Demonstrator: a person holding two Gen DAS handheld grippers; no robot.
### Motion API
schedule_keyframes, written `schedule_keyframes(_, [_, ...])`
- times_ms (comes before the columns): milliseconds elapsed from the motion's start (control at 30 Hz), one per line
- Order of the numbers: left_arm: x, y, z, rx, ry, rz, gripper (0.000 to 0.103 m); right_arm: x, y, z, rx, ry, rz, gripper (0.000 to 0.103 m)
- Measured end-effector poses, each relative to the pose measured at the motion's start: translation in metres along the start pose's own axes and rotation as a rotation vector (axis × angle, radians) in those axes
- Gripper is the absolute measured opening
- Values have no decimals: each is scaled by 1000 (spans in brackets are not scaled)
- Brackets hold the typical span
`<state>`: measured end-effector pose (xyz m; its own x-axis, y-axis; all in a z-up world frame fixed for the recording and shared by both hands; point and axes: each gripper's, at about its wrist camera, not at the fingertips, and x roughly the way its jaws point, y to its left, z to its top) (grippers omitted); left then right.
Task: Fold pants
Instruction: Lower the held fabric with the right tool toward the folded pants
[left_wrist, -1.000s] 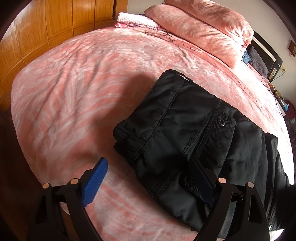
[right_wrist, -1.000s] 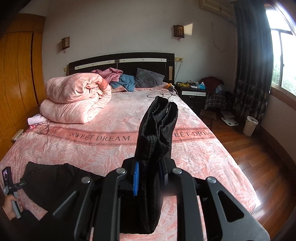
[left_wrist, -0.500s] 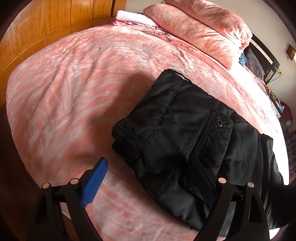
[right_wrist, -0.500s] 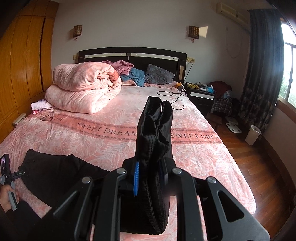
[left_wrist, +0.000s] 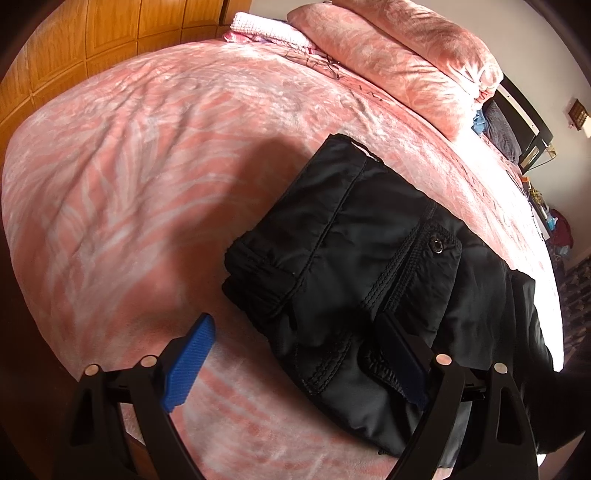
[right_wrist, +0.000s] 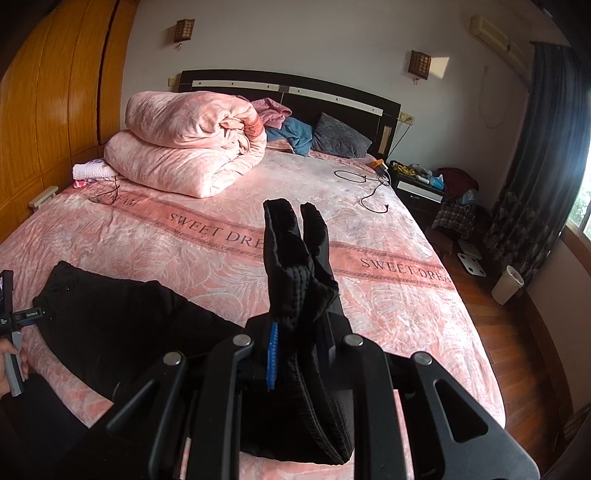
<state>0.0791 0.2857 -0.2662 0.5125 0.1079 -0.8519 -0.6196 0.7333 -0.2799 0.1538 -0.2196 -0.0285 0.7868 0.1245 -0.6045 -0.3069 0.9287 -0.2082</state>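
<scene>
- Left wrist view: the black pants (left_wrist: 362, 258) are seen lying on the pink bedspread (left_wrist: 147, 166), near the bed's foot edge, folded into a thick bundle.
- Their long axis is seen running from the lower right toward the upper left, with the waistband end and a snap button (left_wrist: 437, 245) nearest the camera.
- The left gripper (left_wrist: 295, 354) is held with its jaws spread wide; the blue pad (left_wrist: 188, 363) is seen over bare bedspread, while the other finger rests at the pants' near edge. Nothing is pinched.
- A rolled pink duvet (left_wrist: 399, 59) is seen at the far end of the bed.
- Right wrist view: a thick fold of the pants (right_wrist: 295, 280) is clamped between the pressed-together jaws of the right gripper (right_wrist: 295, 358) and is held upright, its free end pointing up and away toward the headboard (right_wrist: 295, 88).
- The rest of the pants (right_wrist: 122, 317) is seen stretched flat to the left, toward the left hand (right_wrist: 11, 365).
- The duvet (right_wrist: 192, 140) is seen stacked near the headboard.
</scene>
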Motion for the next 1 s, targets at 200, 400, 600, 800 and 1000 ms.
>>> schedule_keyframes(200, [0, 2, -1, -16, 6, -23, 90, 20, 40, -14, -107, 51, -2, 15])
schedule_keyframes(400, [-2, 3, -3, -24, 8, -36, 90, 32, 73, -26, -177, 81, 11, 15])
schedule_keyframes(600, [-2, 4, -3, -28, 11, -45, 90, 39, 92, -34, -229, 104, 8, 15])
schedule_keyframes(800, [-2, 4, -3, -29, 12, -47, 90, 46, 109, -43, -282, 115, -15, 15])
schedule_keyframes(1000, [-1, 3, -4, -33, 12, -54, 90, 55, 139, -60, -372, 113, -74, 15])
